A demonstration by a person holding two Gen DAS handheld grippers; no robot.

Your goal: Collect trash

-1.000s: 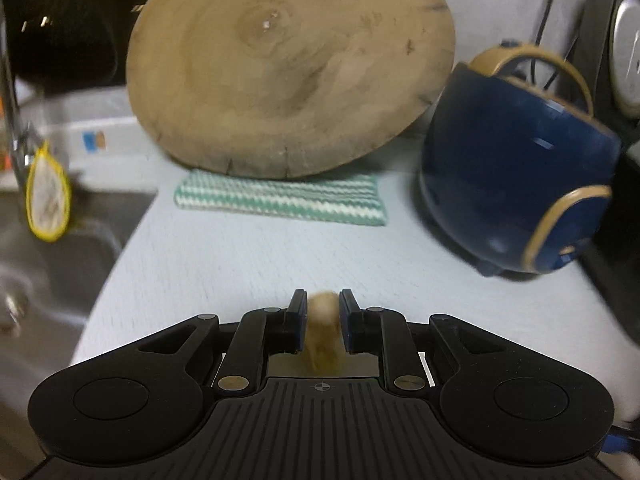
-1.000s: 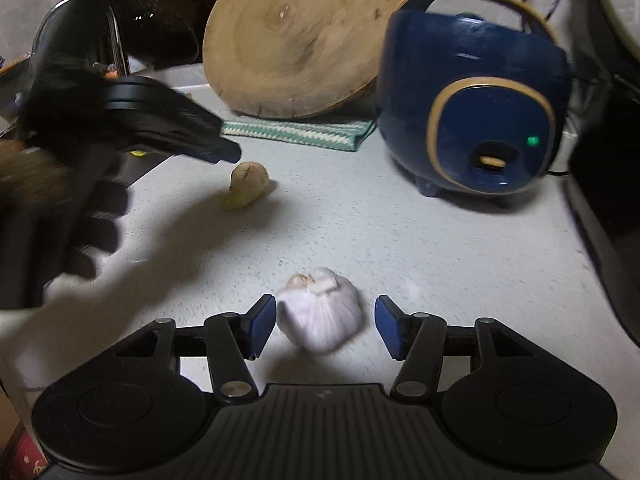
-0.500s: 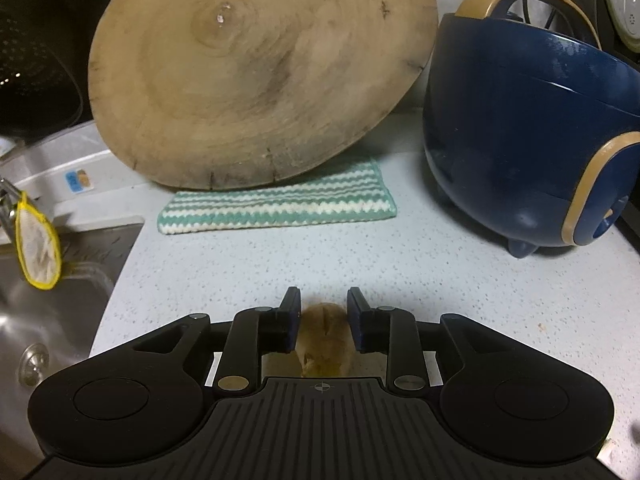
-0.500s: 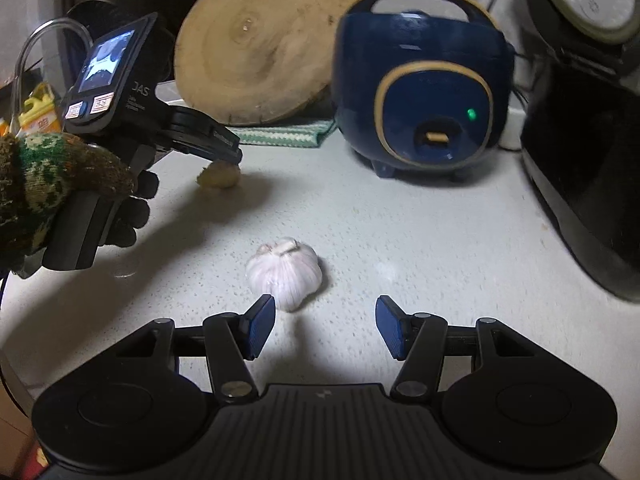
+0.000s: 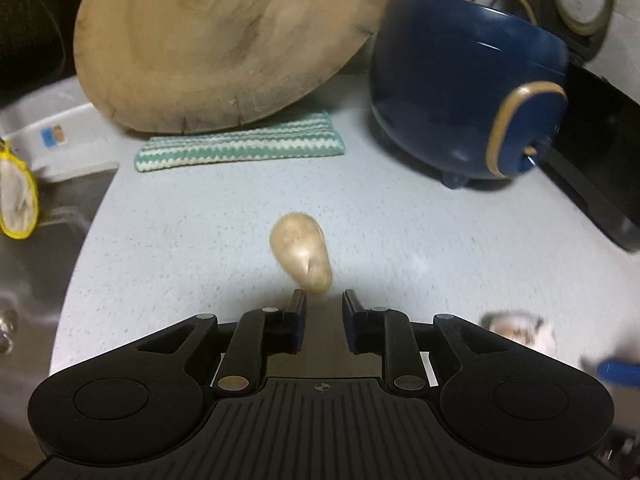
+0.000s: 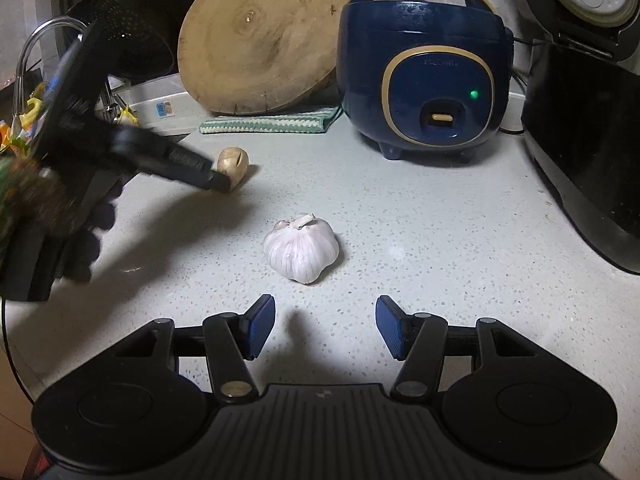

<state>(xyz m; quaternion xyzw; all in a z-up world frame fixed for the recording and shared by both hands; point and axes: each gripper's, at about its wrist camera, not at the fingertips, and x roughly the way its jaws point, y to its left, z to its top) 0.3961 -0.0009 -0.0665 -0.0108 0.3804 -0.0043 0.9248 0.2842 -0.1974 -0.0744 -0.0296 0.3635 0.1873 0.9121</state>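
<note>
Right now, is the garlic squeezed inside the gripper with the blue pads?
No, the garlic lies alone on the counter ahead of the right gripper, whose jaws stand apart and touch nothing.

In the left wrist view the garlic bulb point(image 5: 520, 330) is showing only as a blur, and the left gripper point(image 6: 218, 182) is covering part of the tan piece point(image 6: 234, 160).

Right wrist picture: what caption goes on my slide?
Open right gripper faces a garlic bulb on the counter; left gripper reaches a tan piece.

Tan ginger piece point(image 5: 302, 255) and white garlic bulb point(image 6: 301, 247) (stem up) lie apart.
</note>
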